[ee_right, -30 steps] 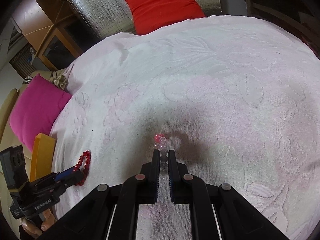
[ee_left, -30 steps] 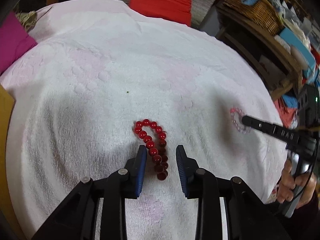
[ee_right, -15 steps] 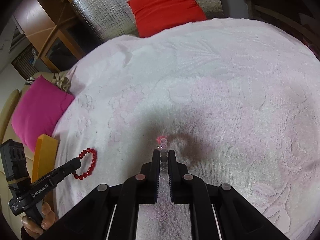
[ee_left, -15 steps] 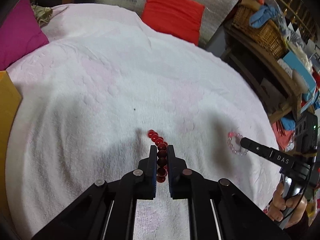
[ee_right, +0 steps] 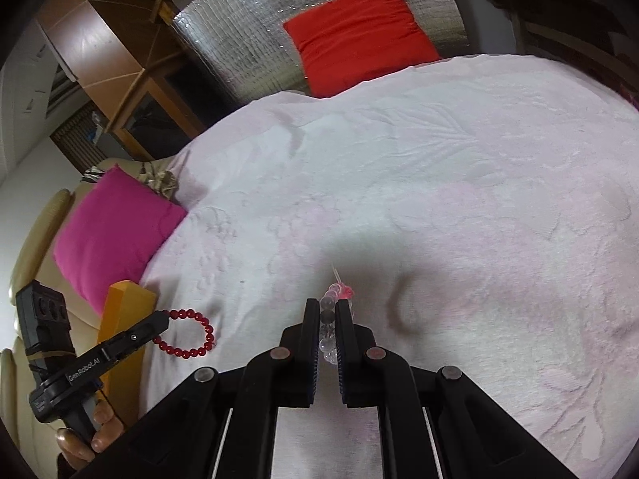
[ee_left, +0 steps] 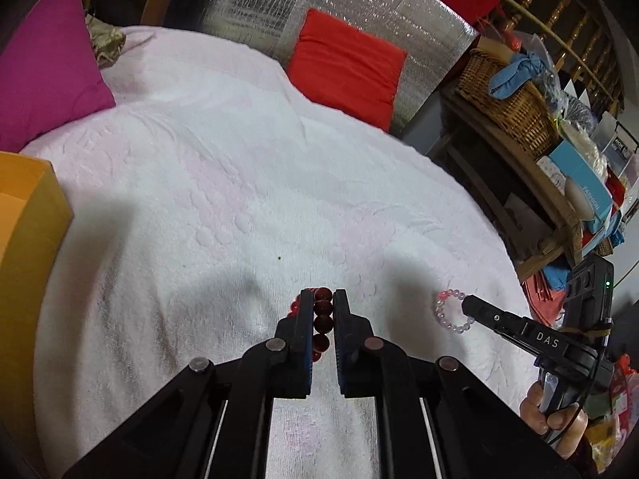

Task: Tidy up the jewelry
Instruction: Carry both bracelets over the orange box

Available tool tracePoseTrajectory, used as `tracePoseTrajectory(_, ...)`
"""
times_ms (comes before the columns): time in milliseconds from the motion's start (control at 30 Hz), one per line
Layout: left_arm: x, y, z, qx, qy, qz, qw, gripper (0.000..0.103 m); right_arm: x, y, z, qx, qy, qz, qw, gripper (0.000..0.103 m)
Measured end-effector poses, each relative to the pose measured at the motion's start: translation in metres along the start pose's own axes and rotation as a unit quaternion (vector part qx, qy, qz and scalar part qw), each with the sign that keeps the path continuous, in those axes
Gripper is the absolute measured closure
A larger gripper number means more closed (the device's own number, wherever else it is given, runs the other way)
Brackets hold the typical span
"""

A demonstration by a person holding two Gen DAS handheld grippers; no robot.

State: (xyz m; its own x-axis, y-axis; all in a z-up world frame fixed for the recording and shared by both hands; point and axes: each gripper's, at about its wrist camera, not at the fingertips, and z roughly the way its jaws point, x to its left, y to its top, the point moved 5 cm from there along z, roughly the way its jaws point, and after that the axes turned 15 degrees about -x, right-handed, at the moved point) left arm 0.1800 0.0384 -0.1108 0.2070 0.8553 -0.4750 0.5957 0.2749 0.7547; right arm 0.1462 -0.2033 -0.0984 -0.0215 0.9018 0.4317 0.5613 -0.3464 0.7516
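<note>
So both bracelets are picked up right now, one per hand. The left tongs (ee_left: 322, 311) are pinched tight on the string of round dark red beads (ee_right: 187, 333); from the other side you can see the loop dangling free off the tips, clear of the pale pink embossed bedspread (ee_left: 223, 183). The right tongs (ee_right: 328, 319) are clamped the same way on the small bracelet of clear and pink beads (ee_left: 451, 311), which also hangs off the tips above the bedspread.

My read is that the pickup is done and the carry comes next. The only thing around that looks like a container is the orange box (ee_left: 28, 215), at the bedspread's left edge, just beyond the red bracelet on the left-hand side. I'd guess that's where they go, but that's a guess. If so, the left hand has the short trip and the right hand has to cross over. The next move needs a steady grip and a clean release over the opening, since a loop like that can snag on a pad.

Hard to tell:
- The box is cut off, so I can't see inside it or whether it has compartments.
- In each tongs' own view the pads cover most of the beads.
- The clear beads nearly vanish against the bedspread.
- Only bits of the person's hands show.
</note>
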Motion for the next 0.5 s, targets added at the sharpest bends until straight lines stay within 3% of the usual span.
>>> tracePoseTrajectory(200,0.0,0.007,-0.027,-0.023,-0.002,-0.002,0.9997,0.094,0.021,-0.001,-0.005,-0.007,0.049,0.017,0.999,0.094)
tracePoseTrajectory(333,-0.003,0.019,-0.053,-0.046,0.019,-0.005,0.9987,0.094,0.04,-0.002,-0.009,-0.013,0.066,0.006,0.998,0.094)
tracePoseTrajectory(500,0.011,0.034,-0.117,-0.068,0.041,-0.018,0.9967,0.094,0.101,-0.008,0.0,0.007,0.104,-0.034,0.994,0.094)
